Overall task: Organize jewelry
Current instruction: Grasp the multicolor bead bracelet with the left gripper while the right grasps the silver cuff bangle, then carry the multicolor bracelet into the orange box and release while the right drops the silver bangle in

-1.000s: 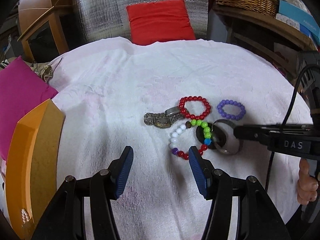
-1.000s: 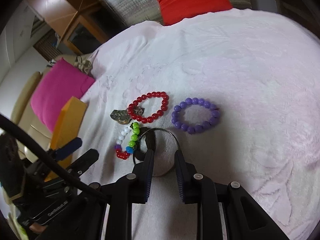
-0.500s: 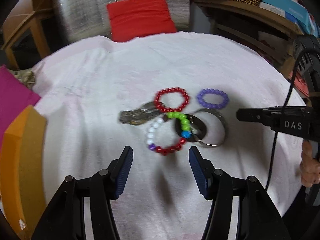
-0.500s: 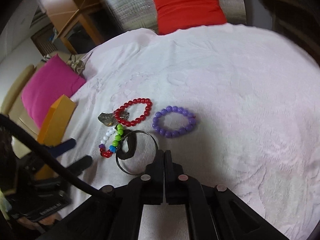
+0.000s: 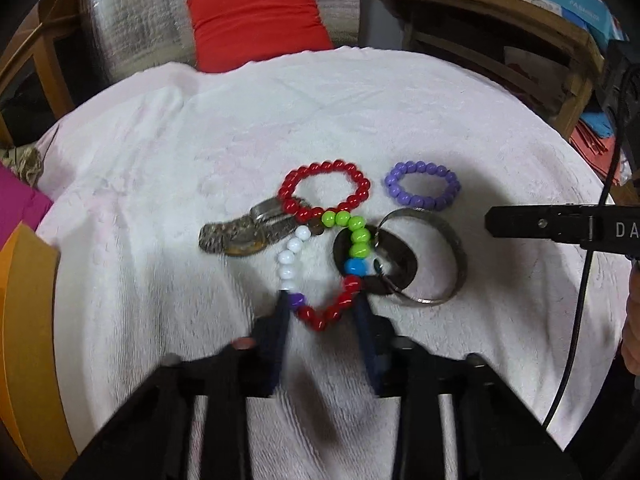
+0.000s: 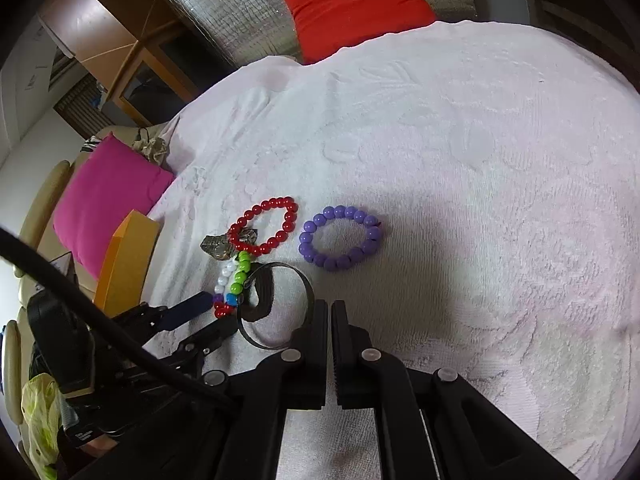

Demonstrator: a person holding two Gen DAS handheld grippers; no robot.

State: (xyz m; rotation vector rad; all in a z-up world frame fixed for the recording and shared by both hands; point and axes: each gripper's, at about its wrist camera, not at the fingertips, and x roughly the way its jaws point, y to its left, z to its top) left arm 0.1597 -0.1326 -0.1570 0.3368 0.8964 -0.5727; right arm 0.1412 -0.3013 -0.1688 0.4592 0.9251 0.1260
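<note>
Five pieces of jewelry lie clustered on the nubbly white terry towel (image 5: pixel 168 168) that covers the round table. My left gripper (image 5: pixel 322 312) has its blue-padded fingers (image 5: pixel 280 320) parted on either side of the near arc of the multicoloured bead bracelet (image 5: pixel 332 268), a loop of glossy white, lime-green, blue, purple and red round beads; the jaws are spread, not yet closed on it, and motion blur smears both pads, so I cannot tell whether they touch the beads. My right gripper (image 6: pixel 329 312) is clenched on nothing, its black fingers nearly meeting, and sits just beside the rim of the thin silver metal bangle (image 6: pixel 276 308). That bangle overlaps a flat dark ring-shaped bracelet (image 5: pixel 396 268), which lies partly under the green beads. The glossy red bead bracelet (image 5: pixel 324 192) rests on one end of the tarnished metal watch with a link band (image 5: pixel 244 236), hiding part of it; the dial is hard to make out. The matte purple bead bracelet (image 6: pixel 340 238) lies apart on the towel. An orange cardboard box (image 5: pixel 24 340) is cut off at the left edge. A red cushion (image 6: pixel 356 4) leans on quilted silver foil behind.
</note>
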